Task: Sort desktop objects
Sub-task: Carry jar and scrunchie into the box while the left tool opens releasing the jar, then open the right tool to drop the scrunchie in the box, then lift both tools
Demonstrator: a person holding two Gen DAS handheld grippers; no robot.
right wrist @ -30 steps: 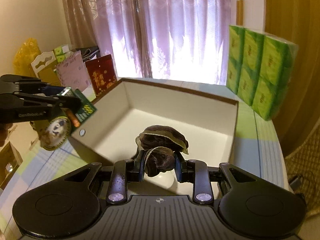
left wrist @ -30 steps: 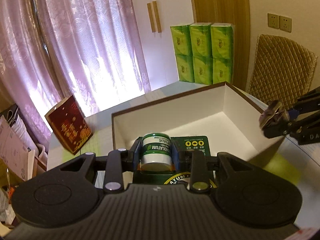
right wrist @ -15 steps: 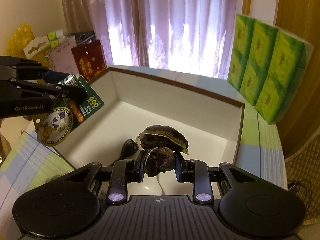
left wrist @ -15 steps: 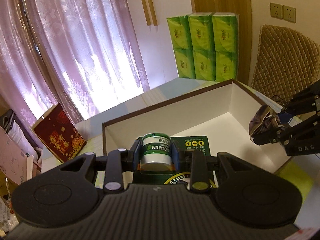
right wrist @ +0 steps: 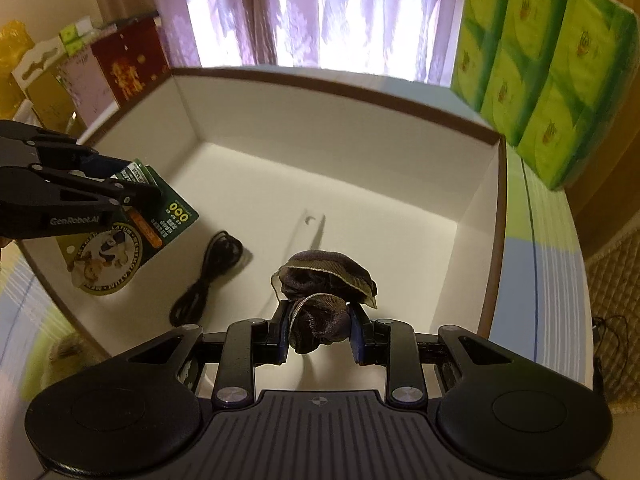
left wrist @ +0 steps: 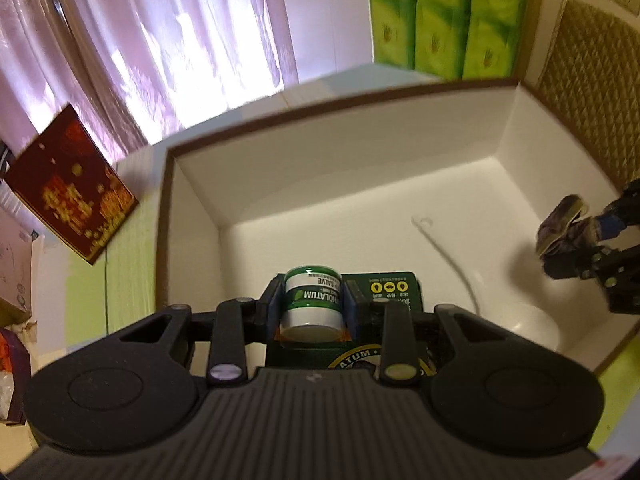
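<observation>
Salve jar [left wrist: 312, 300] on its green card [right wrist: 132, 236], clamped in left gripper [left wrist: 312, 304] over white box [left wrist: 360, 184]. Right gripper [right wrist: 320, 328] pinches dark mesh pouch [right wrist: 324, 280] above box floor; black cable [right wrist: 208, 280] lies inside.

A table [right wrist: 536, 216] with a cloth of pale green, blue and white blocks is carrying everything here. A large open white box [right wrist: 486, 216] with a brown rim is sitting on it, taking up most of the top. Just beyond the box's far right corner, a stack of green tissue packs [right wrist: 532, 52] is standing on the cloth. A dark red box with gold print [left wrist: 70, 184] is leaning at the table's far left edge.
</observation>
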